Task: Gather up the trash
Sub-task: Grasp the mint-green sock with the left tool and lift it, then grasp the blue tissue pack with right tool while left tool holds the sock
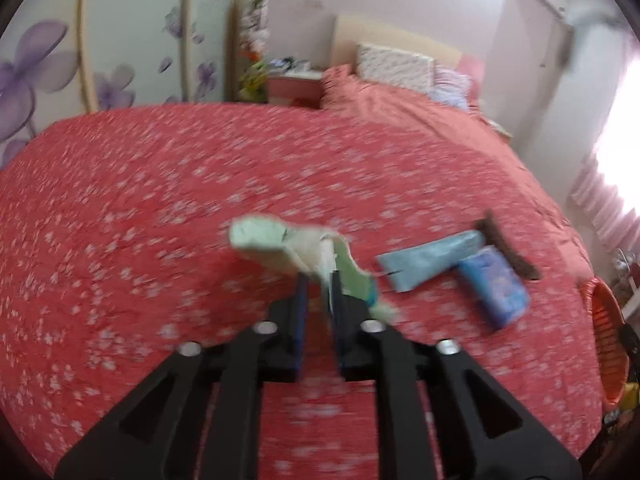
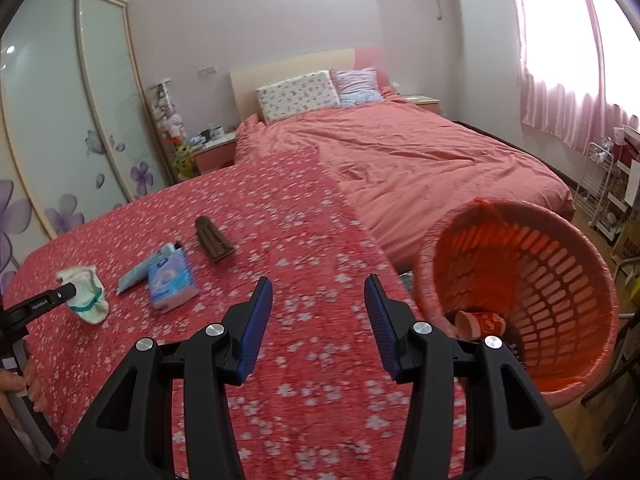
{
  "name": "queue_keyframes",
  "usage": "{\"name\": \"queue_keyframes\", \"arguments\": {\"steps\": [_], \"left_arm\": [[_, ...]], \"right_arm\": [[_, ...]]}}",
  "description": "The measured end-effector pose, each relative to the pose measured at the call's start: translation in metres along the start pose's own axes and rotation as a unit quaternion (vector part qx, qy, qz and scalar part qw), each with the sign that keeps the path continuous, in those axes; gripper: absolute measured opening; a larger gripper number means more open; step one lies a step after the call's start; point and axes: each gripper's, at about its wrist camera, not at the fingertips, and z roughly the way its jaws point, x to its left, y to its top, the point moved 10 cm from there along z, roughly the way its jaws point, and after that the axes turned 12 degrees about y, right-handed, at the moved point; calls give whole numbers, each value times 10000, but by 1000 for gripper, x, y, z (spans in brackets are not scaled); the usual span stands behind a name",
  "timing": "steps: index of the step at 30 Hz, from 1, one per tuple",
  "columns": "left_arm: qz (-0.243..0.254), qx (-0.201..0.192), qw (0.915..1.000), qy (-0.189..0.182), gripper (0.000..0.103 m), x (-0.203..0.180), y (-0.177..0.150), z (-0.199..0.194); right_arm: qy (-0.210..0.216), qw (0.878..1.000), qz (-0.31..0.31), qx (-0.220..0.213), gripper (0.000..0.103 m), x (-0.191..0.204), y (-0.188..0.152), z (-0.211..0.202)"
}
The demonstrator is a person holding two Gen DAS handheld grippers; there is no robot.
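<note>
Left gripper, jaws pressed onto a pale green sock, holds it lifted just above the red flowered bedspread; seen from the right wrist camera, that sock dangles at the 9 o'clock edge of the bed. Next along, from the same view, lie a light blue wrapper and a blue tissue pack, touching each other, then a dark brown wrapper at about 11 o'clock, its long axis running away toward the pillows. Right gripper hangs with jaws spread wide and nothing between them, over bare bedspread. At 3 o'clock from it stands the orange basket, a red cup already lying inside. By this reading, the sock must cross the whole bed rightward to reach the basket, which sits far nearer the empty right gripper, while the remaining litter lies closer to the left.
</note>
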Motion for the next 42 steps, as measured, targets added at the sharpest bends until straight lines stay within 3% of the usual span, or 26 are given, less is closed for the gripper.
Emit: {"name": "queue_keyframes", "arguments": {"steps": [1,2,8,13,15,16,18,19,23,28,32,42], "left_arm": [[-70,66,9999,75,44,9,-1,5],[-153,104,9997,144,50,16,-2,8],[-260,116,9994,195,66,30,-2,13],[-121,-25,9998,173,82,14,9,12],[50,-15,9998,216,82,6,11,19],[175,16,9994,292,81,2,10,23],[408,114,9980,469,64,-1,6,33],[417,238,9979,424,46,-2,4,38],[305,307,9981,446,22,8,7,43],[236,295,9983,454,26,25,6,47],[222,312,9983,434,27,26,6,48],[-224,361,9991,19,28,37,5,50]], "right_arm": [[25,10000,-24,28,49,4,-2,2],[42,10000,-42,47,49,7,-3,2],[80,9997,-191,162,49,25,-7,9],[83,9994,-269,214,49,35,-6,12],[100,9993,-269,235,49,38,-6,14],[117,9992,-275,251,49,41,-5,15],[165,9990,-298,299,49,47,-6,18],[184,9988,-309,319,49,49,-6,20],[289,9980,-345,445,49,62,-6,32],[547,9956,-374,666,49,82,-6,56],[675,9934,-349,864,58,94,-8,77],[532,9891,-682,1194,75,117,-13,108]]}}
